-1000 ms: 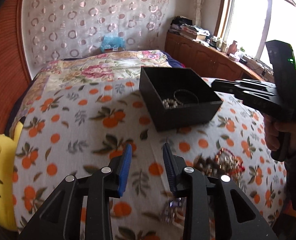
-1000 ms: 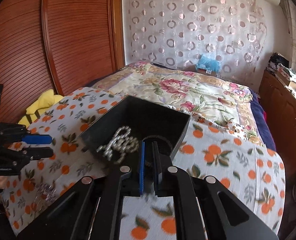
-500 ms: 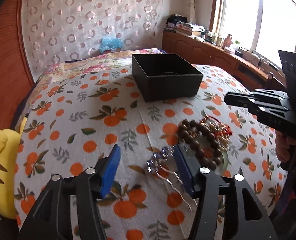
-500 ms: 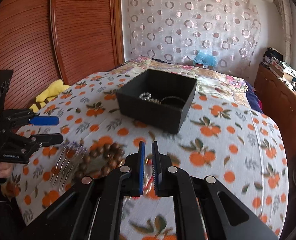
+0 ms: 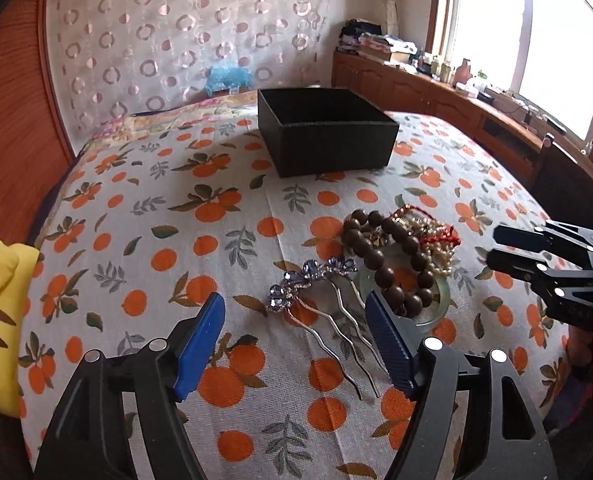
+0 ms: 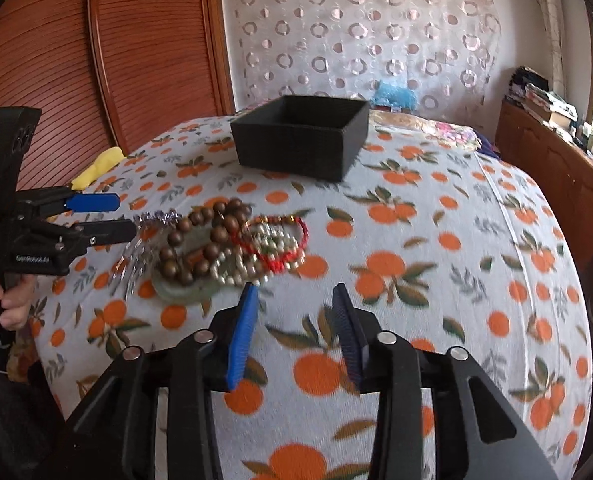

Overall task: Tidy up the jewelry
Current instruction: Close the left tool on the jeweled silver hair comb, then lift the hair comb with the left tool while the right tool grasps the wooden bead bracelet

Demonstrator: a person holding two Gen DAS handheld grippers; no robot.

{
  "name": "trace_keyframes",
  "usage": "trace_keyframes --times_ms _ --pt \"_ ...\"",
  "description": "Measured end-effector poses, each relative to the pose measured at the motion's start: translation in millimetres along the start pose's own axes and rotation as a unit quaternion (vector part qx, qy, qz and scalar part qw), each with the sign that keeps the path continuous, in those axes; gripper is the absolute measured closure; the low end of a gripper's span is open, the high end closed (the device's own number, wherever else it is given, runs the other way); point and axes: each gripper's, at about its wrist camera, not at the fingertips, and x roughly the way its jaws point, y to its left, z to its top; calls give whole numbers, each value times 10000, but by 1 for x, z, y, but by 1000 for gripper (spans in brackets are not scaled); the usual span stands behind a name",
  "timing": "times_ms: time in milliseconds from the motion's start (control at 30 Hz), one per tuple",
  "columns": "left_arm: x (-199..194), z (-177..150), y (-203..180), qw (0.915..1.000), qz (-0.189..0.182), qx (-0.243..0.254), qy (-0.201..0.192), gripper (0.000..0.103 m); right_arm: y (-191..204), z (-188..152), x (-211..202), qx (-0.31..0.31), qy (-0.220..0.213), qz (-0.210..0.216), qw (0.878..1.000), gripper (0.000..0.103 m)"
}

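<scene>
The jewelry pile lay on the orange-print bedspread (image 5: 216, 208): a hair comb (image 5: 320, 300) with blue stones, a brown bead bracelet (image 5: 392, 264) over a pale green bangle (image 5: 440, 300), and a red-and-pearl tangle (image 5: 436, 236) beside them. The comb's prongs ran toward the left gripper (image 5: 294, 344), lying between its blue pads, nearer the right one; the jaws stood wide apart and were opening, clamped on nothing. The right gripper (image 6: 292, 332) hung just short of the pile's near edge, jaws parted and opening, only bedspread between them. The black box (image 5: 328, 140) sat farther back, well apart from both. A hand (image 6: 12, 296) held the left gripper's handle.
</scene>
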Motion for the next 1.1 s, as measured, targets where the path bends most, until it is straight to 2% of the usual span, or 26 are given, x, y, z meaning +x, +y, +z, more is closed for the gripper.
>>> trace_keyframes --times_ms 367,833,1100 --pt "20 3 -6 9996 102 -38 278 33 -4 -4 -3 77 -89 26 9999 60" --pt "22 4 -13 9997 51 -47 249 31 -1 -4 -3 3 -128 -14 9999 60" --pt "19 -2 -4 9993 209 -30 322 31 0 -4 -2 -8 -124 -25 9999 60"
